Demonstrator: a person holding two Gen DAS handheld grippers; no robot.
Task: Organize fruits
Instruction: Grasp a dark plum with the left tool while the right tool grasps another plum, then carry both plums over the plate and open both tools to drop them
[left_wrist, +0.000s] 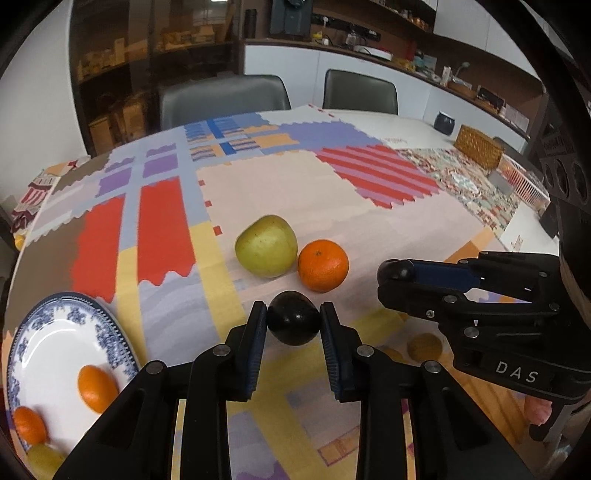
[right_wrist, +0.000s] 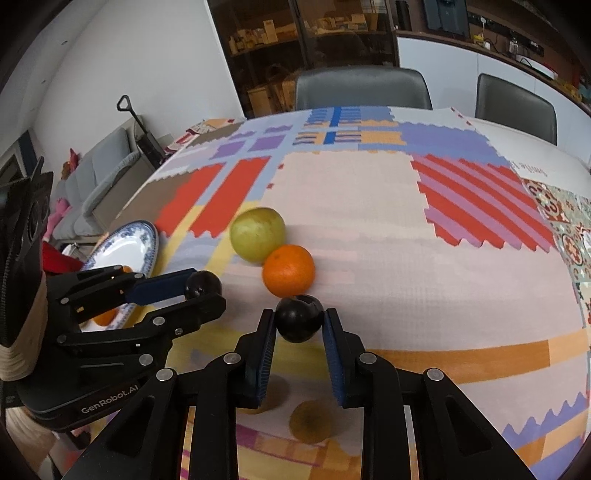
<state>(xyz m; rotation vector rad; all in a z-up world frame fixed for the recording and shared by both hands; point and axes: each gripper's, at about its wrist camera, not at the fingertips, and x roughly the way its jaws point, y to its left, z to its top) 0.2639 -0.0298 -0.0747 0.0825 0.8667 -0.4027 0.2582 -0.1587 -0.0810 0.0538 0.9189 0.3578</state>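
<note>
- The left gripper (left_wrist: 293, 323) is clamped on a dark plum (left_wrist: 293, 322); its blue pads press both sides of the fruit, which is lifted off the cloth.
- The right gripper (right_wrist: 299, 324) is closed the same way on a second dark plum (right_wrist: 298, 322), pinched between its pads above the cloth.
- In the left wrist view the right gripper shows at the right, its plum at the fingertips.
- On the patchwork cloth (left_wrist: 332, 192), near the middle of the table, a green apple (left_wrist: 266, 246) and an orange (left_wrist: 323, 265) sit touching, just beyond both grippers.
- A blue-and-white plate (left_wrist: 55, 332) lies at the table's left edge, holding two small oranges (left_wrist: 96, 387) and a green fruit (left_wrist: 44, 458).
- A brownish fruit (right_wrist: 309, 421) rests on the cloth under the right gripper.
- Two chairs (left_wrist: 223, 98) stand at the far edge.
</note>
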